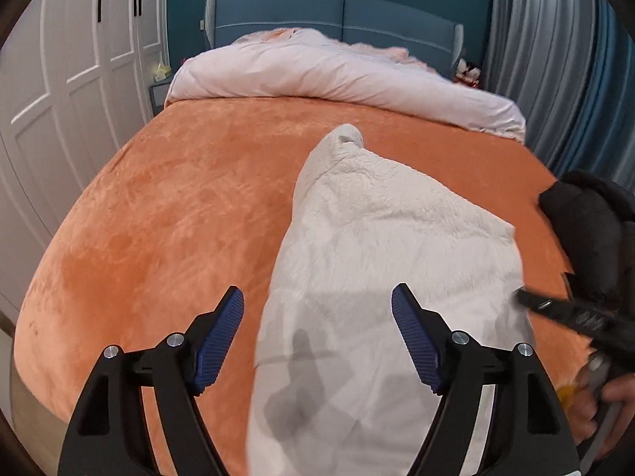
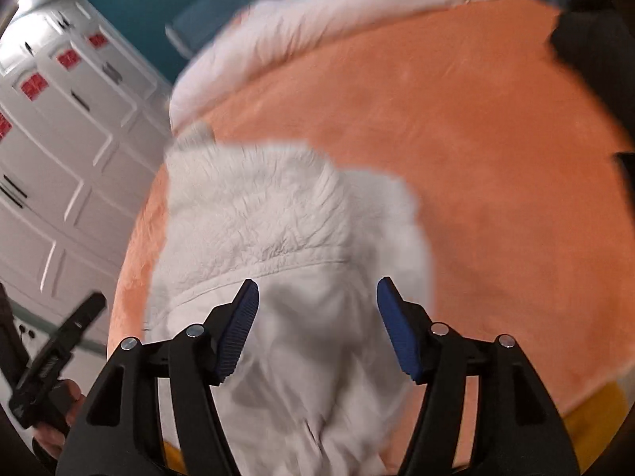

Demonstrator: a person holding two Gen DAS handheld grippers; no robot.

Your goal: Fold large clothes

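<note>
A white fleece garment lies lengthwise on the orange bed cover, narrow at its far end and wider toward me. My left gripper hovers over its near part, open, with nothing between the blue pads. In the right wrist view the same garment shows a seam running across it, and the picture is blurred. My right gripper is open above it, its pads off the cloth. A person's hand shows at the right edge of the left wrist view.
A rolled pale pink duvet lies across the far end of the bed below a blue headboard. White wardrobe doors stand to the left and grey curtains to the right. A black garment sits at the bed's right edge.
</note>
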